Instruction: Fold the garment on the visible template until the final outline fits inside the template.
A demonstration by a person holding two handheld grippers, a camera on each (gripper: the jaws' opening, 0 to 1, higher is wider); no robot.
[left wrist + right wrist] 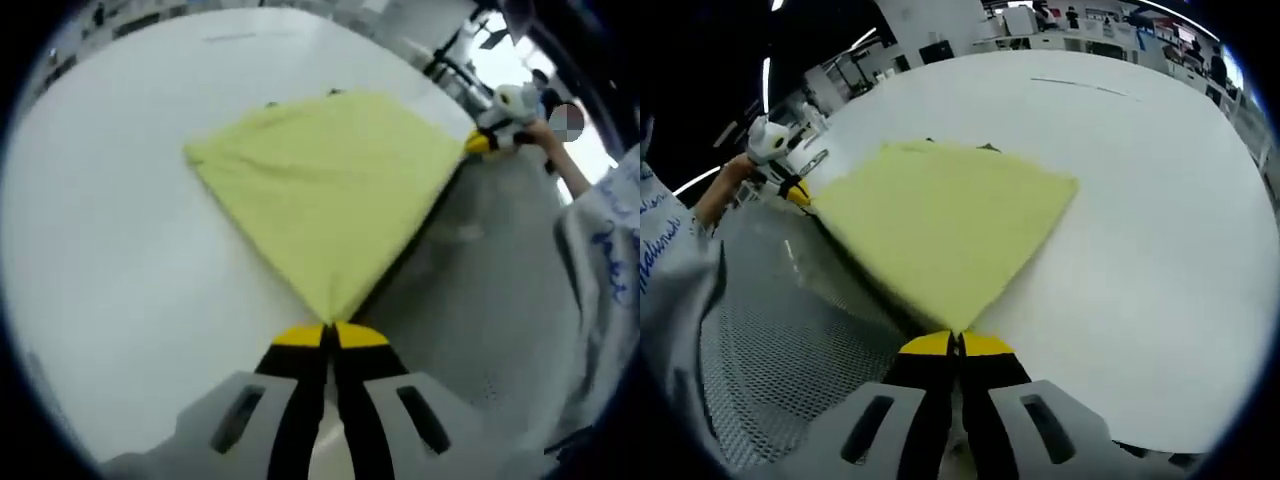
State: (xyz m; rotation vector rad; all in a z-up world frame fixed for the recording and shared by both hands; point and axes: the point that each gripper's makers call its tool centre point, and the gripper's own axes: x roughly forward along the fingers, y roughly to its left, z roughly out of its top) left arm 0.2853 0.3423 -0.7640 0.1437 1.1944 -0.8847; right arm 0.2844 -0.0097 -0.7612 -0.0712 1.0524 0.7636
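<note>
A yellow-green garment [325,185] is stretched flat over the white table [110,230], its near edge running along the table's edge. My left gripper [330,328] is shut on its nearest corner. At the garment's right corner, my right gripper [487,140] is held by a hand. In the right gripper view the same garment [940,225] spreads ahead, and my right gripper [958,340] is shut on its near corner. My left gripper [792,188] pinches the left corner there. Small dark marks [272,103] peek out at the garment's far edge.
A grey meshed surface [790,350] lies below the table's edge on the person's side. A white sleeve with blue writing [610,250] hangs at the right. Desks and equipment [1040,20] stand beyond the table's far side.
</note>
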